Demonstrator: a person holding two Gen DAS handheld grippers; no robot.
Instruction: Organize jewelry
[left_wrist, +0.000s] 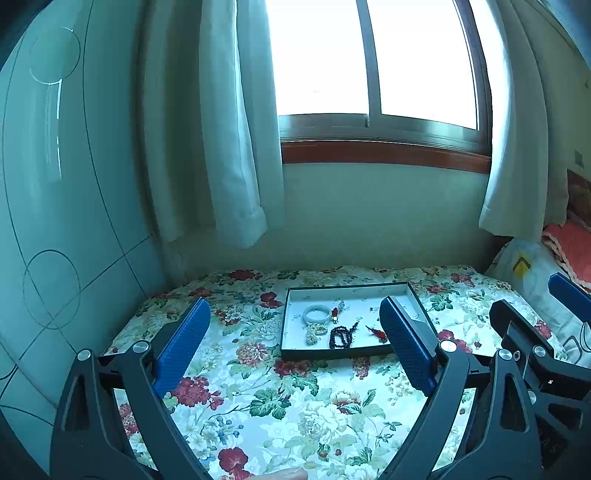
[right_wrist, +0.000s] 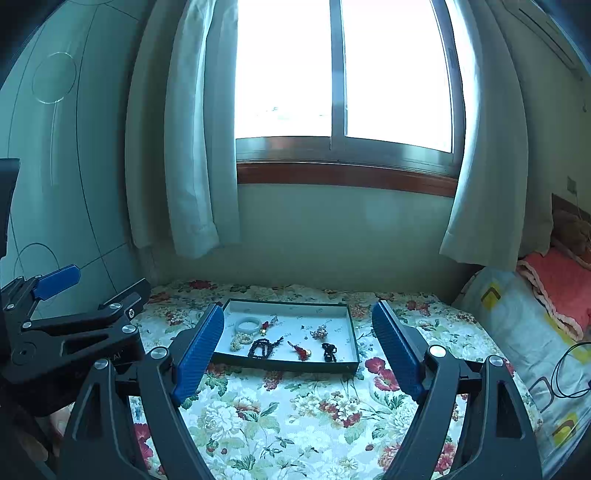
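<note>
A dark-rimmed tray (left_wrist: 343, 288) (right_wrist: 280, 363) with a white floor lies on the floral cloth. In it are a pale jade bangle (left_wrist: 316, 314) (right_wrist: 248, 324), a pearl string (left_wrist: 314, 333) (right_wrist: 239, 340), a dark bead string (left_wrist: 340, 336) (right_wrist: 261, 348), a red pendant (left_wrist: 377, 333) (right_wrist: 302, 352), a small red charm (left_wrist: 335, 312) (right_wrist: 266, 326), a black bead piece (right_wrist: 328, 351) and a pinkish cluster (right_wrist: 319, 332). My left gripper (left_wrist: 295, 339) is open and empty, short of the tray. My right gripper (right_wrist: 297, 347) is open and empty, also short of the tray.
The floral cloth (left_wrist: 295, 413) (right_wrist: 314, 417) covers the surface. A wall and curtains (left_wrist: 229, 147) (right_wrist: 192, 166) stand behind it under a window. Pillows and bedding (right_wrist: 535, 325) lie at the right. A glossy panel (left_wrist: 55, 221) is at the left.
</note>
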